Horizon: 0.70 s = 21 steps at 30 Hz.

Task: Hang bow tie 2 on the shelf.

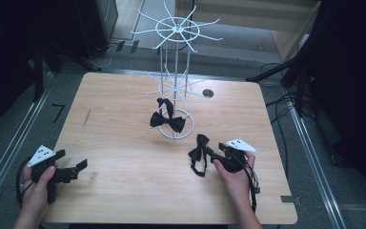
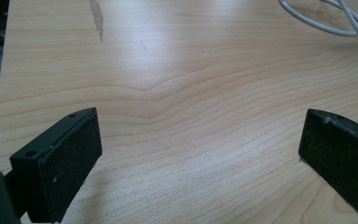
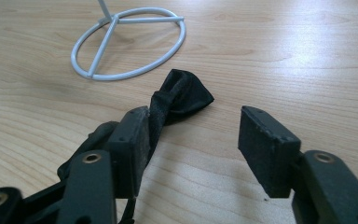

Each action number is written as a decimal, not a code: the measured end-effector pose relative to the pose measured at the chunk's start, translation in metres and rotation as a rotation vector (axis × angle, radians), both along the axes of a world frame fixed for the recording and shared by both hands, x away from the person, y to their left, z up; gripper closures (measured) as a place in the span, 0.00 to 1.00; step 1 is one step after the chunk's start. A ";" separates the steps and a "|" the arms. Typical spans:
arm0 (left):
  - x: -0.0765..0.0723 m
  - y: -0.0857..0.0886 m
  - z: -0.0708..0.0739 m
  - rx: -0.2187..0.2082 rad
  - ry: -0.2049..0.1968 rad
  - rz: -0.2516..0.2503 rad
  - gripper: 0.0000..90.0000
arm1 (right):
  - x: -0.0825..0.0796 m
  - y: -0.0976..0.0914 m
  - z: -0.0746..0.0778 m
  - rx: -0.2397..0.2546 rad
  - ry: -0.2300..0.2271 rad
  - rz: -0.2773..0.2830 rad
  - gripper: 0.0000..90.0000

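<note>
R gripper [image 3: 193, 140] beside crumpled blk fabric bow tie [image 3: 179, 100]

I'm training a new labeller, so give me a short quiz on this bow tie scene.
1. True or false: the hanging bow tie is on the white wire stand.
2. The loose bow tie lies between the jaws of which tongs? A) left B) right
3. Fill in: the left tongs stand open over the bare ____.
Key: 1 true; 2 B, the right tongs; 3 table.
</note>
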<state>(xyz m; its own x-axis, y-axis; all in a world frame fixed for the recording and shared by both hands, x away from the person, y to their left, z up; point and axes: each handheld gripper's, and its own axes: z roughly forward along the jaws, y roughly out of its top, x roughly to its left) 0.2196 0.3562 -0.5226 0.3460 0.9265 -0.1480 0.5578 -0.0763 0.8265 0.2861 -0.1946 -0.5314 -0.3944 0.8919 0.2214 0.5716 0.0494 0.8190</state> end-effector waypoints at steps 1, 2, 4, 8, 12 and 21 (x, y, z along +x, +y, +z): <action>0.000 0.000 0.000 0.000 0.000 0.000 0.00 | 0.000 0.000 0.000 0.000 0.000 0.000 0.52; 0.000 0.000 0.000 -0.002 0.000 -0.001 0.00 | 0.000 0.000 0.000 0.008 0.002 0.005 0.54; 0.000 0.000 0.000 0.000 0.001 -0.001 0.00 | 0.000 0.000 0.000 0.009 0.001 0.012 0.55; 0.000 -0.001 0.000 0.010 0.002 -0.003 0.00 | -0.001 -0.001 0.002 0.016 -0.010 0.011 0.61; 0.000 -0.001 0.000 0.009 0.001 -0.002 0.00 | -0.001 -0.003 0.002 0.041 -0.002 0.021 0.64; 0.000 0.000 0.000 0.003 0.007 -0.001 0.00 | -0.002 0.000 0.002 0.064 0.010 0.051 0.68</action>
<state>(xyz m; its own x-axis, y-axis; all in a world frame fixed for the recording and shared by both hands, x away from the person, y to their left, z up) 0.2197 0.3560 -0.5227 0.3464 0.9264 -0.1478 0.5634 -0.0795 0.8224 0.2841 -0.1946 -0.5299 -0.4366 0.8545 0.2813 0.5781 0.0270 0.8155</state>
